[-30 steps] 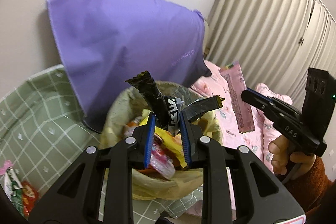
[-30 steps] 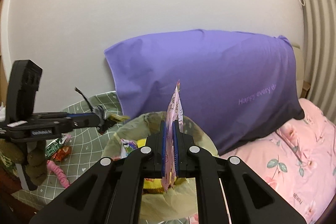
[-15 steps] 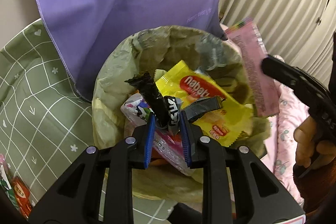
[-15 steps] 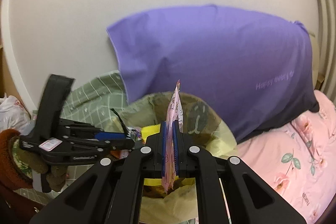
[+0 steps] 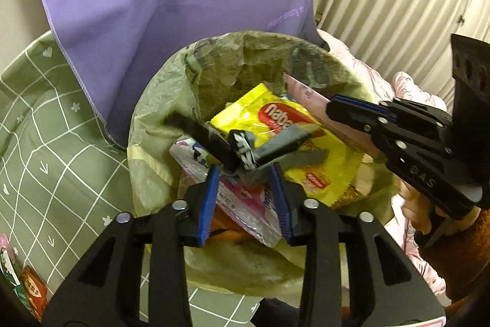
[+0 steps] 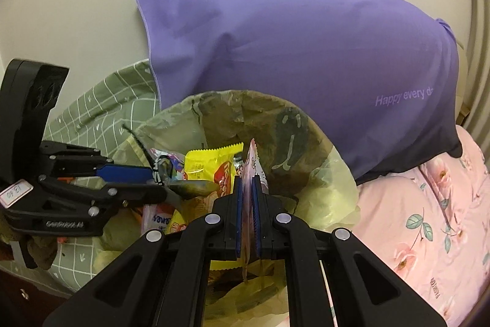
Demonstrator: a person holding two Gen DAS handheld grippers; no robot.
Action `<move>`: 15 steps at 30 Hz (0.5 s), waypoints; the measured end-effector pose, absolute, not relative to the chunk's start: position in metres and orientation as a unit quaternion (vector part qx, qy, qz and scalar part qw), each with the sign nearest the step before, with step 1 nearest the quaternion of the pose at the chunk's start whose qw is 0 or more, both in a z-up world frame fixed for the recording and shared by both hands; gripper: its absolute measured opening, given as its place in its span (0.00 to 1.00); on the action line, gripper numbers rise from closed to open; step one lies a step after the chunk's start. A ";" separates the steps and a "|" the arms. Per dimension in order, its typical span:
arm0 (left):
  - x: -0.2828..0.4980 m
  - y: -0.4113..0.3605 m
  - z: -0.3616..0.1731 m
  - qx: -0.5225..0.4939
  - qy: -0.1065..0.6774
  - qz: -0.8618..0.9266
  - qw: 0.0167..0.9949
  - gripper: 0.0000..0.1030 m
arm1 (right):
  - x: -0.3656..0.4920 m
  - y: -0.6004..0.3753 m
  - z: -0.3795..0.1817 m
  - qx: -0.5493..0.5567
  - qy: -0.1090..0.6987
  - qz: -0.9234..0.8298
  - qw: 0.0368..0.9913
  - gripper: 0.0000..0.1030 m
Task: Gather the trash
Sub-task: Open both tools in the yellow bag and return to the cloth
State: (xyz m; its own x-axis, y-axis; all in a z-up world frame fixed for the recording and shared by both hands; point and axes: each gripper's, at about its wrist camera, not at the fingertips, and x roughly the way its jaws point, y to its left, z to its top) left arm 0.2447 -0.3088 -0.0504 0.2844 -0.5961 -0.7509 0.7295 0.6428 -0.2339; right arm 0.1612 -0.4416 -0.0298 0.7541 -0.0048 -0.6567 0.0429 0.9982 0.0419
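Over the lined bin [image 5: 171, 100], the left claw [image 5: 245, 183] is opening to drop a black wrapper [image 5: 214, 140] sitting loose between its pads, while just beyond, the right claw [image 6: 248, 198] pinches a pink wrapper [image 6: 254, 161] for dumping onto the yellow packet [image 5: 275, 124] ahead.

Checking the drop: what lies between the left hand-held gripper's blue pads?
In the left wrist view, the black wrapper lies between the opening pads of the left hand-held gripper, above the trash bag.
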 end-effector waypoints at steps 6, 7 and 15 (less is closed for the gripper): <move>0.231 -0.297 -0.034 0.073 0.411 -0.433 0.799 0.47 | 0.152 -0.440 -0.020 0.029 0.332 -0.033 0.942 0.23; 0.229 -0.293 -0.032 0.069 0.408 -0.433 0.801 0.47 | 0.151 -0.439 -0.018 0.031 0.329 -0.035 0.943 0.24; 0.213 -0.241 -0.017 0.038 0.372 -0.411 0.832 0.50 | 0.141 -0.415 -0.002 0.030 0.311 -0.028 0.950 0.25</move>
State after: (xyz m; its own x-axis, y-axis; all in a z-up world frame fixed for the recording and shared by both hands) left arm 0.2131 -0.2408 -0.0166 0.3864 -0.6550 -0.6493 0.7110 0.6600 -0.2426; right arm 0.1415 -0.4146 -0.0023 0.8054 -0.0338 -0.5917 0.0715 0.9966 0.0404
